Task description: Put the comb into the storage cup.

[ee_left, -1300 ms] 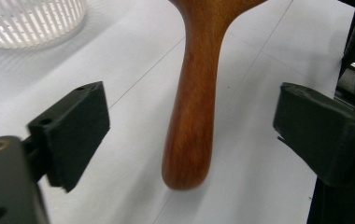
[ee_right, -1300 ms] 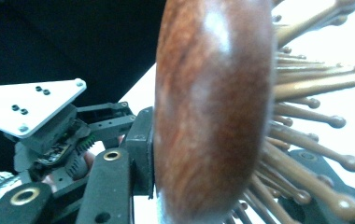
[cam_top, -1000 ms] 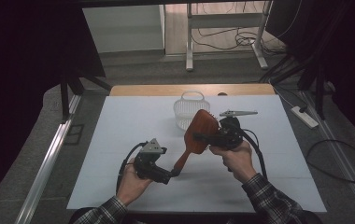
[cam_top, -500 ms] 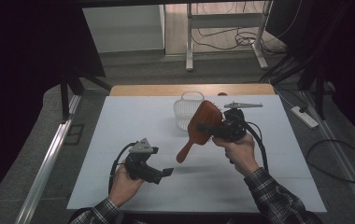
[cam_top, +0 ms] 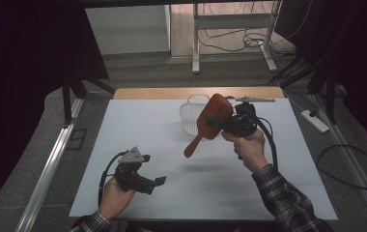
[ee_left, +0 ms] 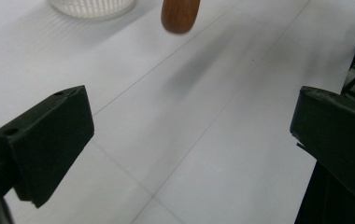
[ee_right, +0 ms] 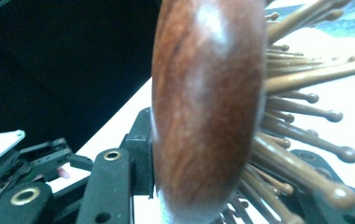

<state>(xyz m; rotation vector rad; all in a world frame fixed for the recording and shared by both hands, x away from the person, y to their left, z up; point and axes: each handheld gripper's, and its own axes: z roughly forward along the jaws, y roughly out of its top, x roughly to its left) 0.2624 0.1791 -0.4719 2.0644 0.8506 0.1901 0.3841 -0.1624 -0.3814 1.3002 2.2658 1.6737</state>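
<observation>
A white surface (cam_top: 138,130) stands in a dim room with cables on the floor; a basket (cam_top: 191,113) sits near its far edge. The brush (cam_top: 209,123) hides part of the basket. The right claw (cam_top: 218,122) clamps the brush head, held aloft, handle slanting down. The left claw (cam_top: 160,180) gapes empty near the front edge.

The left hand-held gripper (cam_top: 160,181) now sits away from the wooden hairbrush (cam_top: 209,122), toward the lower left; the right hand-held gripper (cam_top: 212,121) lifts the brush higher.

We see a white bench (cam_top: 138,130) with a wooden far edge; a white slatted basket (cam_top: 191,113) stands near that far edge.
</observation>
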